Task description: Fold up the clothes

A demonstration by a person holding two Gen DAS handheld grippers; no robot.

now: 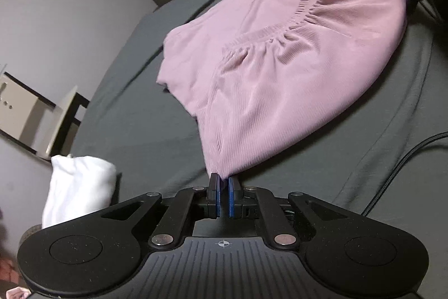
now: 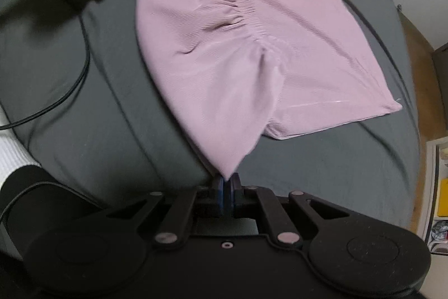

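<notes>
Bed, dark grey sheet (image 1: 145,116): carries everything listed.

Pink ribbed garment with a gathered seam (image 1: 280,52): spread mid-bed, far part lying flat and doubled, near edge lifted off the sheet between two corners. Judged part-way through a fold; the held edge is yet to be laid down.

Folded white cloth bundle (image 1: 78,187): near the bed's edge, apart from the pink piece.

Left tool (image 1: 223,184): pinching one corner.

Right tool (image 2: 226,182): pinching the other.

Containers: none on the bed.

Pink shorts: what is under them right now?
The grey sheet lies under the pink shorts, showing all round them. The near edge is lifted by the left claw and right claw. Anything beneath the cloth is hidden.
</notes>
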